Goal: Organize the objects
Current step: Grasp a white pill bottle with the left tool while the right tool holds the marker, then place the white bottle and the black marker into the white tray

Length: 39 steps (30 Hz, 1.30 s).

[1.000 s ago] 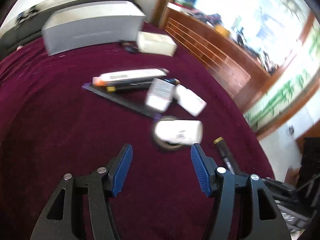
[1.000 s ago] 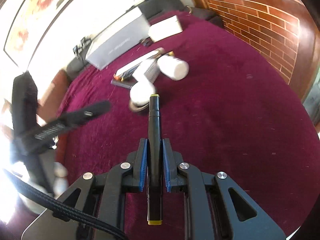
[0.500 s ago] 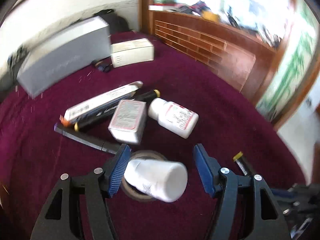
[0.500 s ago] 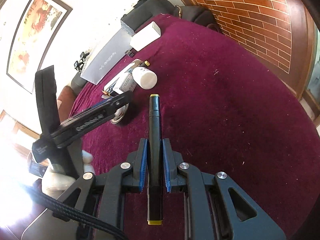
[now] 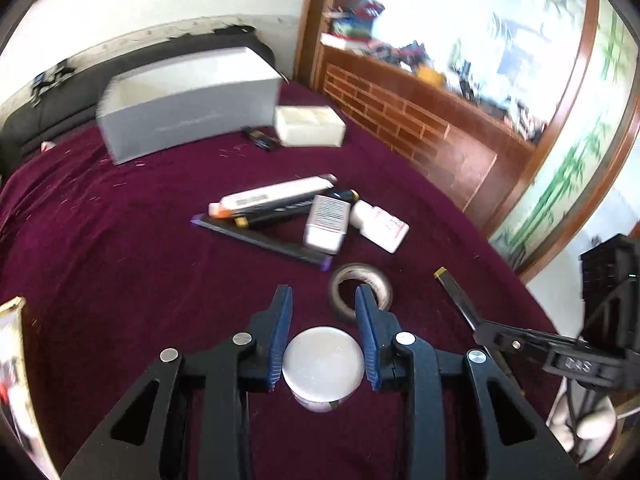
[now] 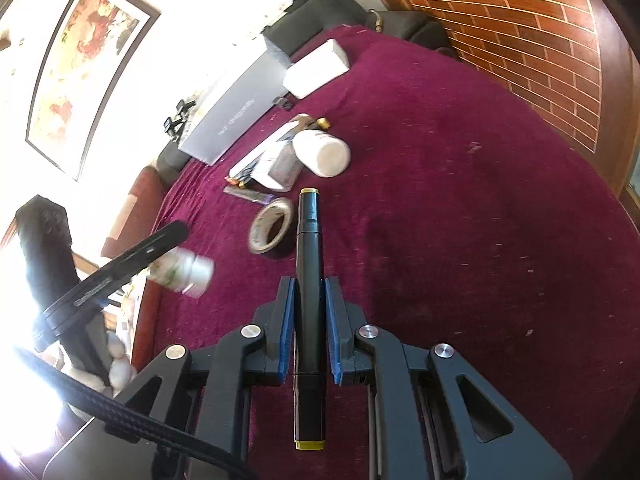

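Observation:
My left gripper (image 5: 323,294) has a white bottle (image 5: 323,360) between its blue pads, cap end toward the camera; the jaws are closing and the pads press its sides. In the right wrist view the same bottle (image 6: 184,270) hangs above the maroon cloth in that gripper. A tape roll (image 5: 376,280) lies just ahead of the left fingertips. My right gripper (image 6: 309,282) is shut on a black marker (image 6: 308,232) with yellow ends, pointing forward beside the tape roll (image 6: 258,232).
A pile lies mid-cloth: a long white tube box (image 5: 276,196), a small carton (image 5: 326,224), a red-labelled white bottle (image 5: 380,226) and a black stick (image 5: 260,236). Behind stand a grey box (image 5: 188,108) and a white box (image 5: 310,126). A brick-pattern wooden panel (image 6: 540,40) borders the right.
The left jaws came together around the white bottle and lifted it off the tape roll, drawing back from the pile. The right gripper kept its grip on the marker and barely shifted.

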{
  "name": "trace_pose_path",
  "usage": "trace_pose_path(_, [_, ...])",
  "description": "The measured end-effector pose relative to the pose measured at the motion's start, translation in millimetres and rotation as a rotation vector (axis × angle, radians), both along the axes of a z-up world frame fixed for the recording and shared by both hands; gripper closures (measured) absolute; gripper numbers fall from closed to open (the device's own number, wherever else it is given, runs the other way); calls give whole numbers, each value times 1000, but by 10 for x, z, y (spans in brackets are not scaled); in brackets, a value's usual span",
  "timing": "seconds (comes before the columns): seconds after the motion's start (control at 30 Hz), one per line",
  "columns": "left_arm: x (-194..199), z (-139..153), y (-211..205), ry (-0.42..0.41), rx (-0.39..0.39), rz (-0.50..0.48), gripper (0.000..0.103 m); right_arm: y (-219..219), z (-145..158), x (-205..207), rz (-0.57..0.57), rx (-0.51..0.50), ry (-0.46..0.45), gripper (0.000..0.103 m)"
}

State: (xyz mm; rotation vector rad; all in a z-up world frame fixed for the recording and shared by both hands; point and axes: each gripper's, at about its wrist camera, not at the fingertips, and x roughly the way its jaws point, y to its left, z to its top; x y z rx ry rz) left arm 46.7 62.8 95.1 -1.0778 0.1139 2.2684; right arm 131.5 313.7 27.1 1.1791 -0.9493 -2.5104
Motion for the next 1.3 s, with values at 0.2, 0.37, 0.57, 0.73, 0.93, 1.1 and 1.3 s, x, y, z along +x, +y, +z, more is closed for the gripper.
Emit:
trace_pose_path(0.2, [188,115,-623,13,85,77,89,-348,168,-8,68,26,24,90])
trace_pose_path(0.37, [301,242,-1165,25,154,150,103,-745,317,4,139,50,42,90])
trace_pose_path(0.57, [451,149,-1553,3,146,188,101,-1400,476,-42,258,123,58,90])
trace_pose_path(0.73, [472,-294,-1359,-158,156,211,60,-1678,400,-42,285,144,32,90])
trace_pose_path(0.93, [411,-635,-826,-223,20,225,54,-1621,320,22,255,146,4,90])
trace_pose_path(1.1, [478,-746,-626,-131,-93,214,64,-1514,347,49,233,146,6,90])
trace_pose_path(1.3, [521,-653,-981,-183,25,231,75,-1603,371,-1,266,134,5,90])
